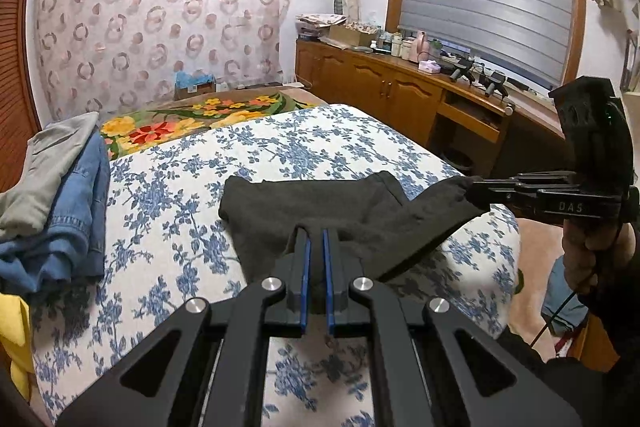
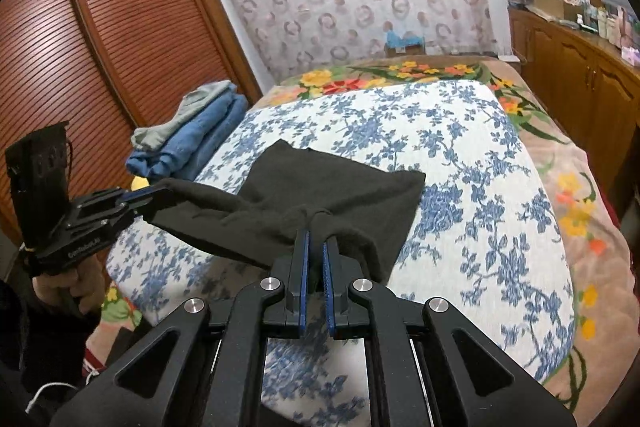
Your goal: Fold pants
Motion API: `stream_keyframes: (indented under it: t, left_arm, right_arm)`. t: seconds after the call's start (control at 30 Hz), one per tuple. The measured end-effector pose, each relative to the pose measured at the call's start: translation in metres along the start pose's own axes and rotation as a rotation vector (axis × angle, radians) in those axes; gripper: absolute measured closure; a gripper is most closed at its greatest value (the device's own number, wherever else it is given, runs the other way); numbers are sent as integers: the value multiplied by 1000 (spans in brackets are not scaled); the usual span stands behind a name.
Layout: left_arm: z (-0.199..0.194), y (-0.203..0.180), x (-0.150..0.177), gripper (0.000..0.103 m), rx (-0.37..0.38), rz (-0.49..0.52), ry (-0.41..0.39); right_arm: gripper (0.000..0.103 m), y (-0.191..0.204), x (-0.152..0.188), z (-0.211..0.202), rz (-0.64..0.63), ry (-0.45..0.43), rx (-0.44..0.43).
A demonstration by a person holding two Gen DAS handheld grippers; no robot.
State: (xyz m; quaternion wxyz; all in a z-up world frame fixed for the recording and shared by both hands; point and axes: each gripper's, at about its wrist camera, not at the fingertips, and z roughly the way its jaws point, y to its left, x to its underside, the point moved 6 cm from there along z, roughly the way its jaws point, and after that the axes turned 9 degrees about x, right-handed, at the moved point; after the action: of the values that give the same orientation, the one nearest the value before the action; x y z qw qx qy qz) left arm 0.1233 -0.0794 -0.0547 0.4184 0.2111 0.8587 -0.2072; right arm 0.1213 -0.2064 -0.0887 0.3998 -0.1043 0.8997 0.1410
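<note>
Black pants (image 1: 340,211) clamped by both tongs, left (image 1: 316,231) and right (image 1: 472,189), marked "DAS".

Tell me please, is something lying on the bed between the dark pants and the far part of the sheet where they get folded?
Nothing visible does. The floral sheet beyond the dark pants is bare; the stacked clothes lie off to the side.

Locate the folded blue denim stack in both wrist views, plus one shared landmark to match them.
Left wrist: denim stack at the left edge, on the bed, under a grey garment.
Right wrist: denim stack left of centre, further back, by the louvred wardrobe, with the grey garment on top.
Shared landmark: the black pants on the blue-flowered cover, right of the stack in both.
</note>
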Motion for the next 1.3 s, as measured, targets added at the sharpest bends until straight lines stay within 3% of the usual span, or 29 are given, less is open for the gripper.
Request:
stream_keyframes:
  t: [0.5,0.8,0.9,1.0,1.3]
  left_arm:
    - [58,44,-35,100,-39,-29,43]
    - [95,63,-37,98,-33,-58,105]
    - [97,67,-39,90,-34,-61,100]
    - [91,72,-40,68,-52,-55,93]
    - [66,82,-27,66,-39,-75,93]
  right_arm:
    - [99,-24,-45,54,-30,-1,24]
    - [99,-44,-47,96,-13,73,48]
    - [97,-49,-47,103,-2,78,64]
    - [87,-55,-52,104,-10,61,112]
    - [70,-46,-41,83,-112,38,103]
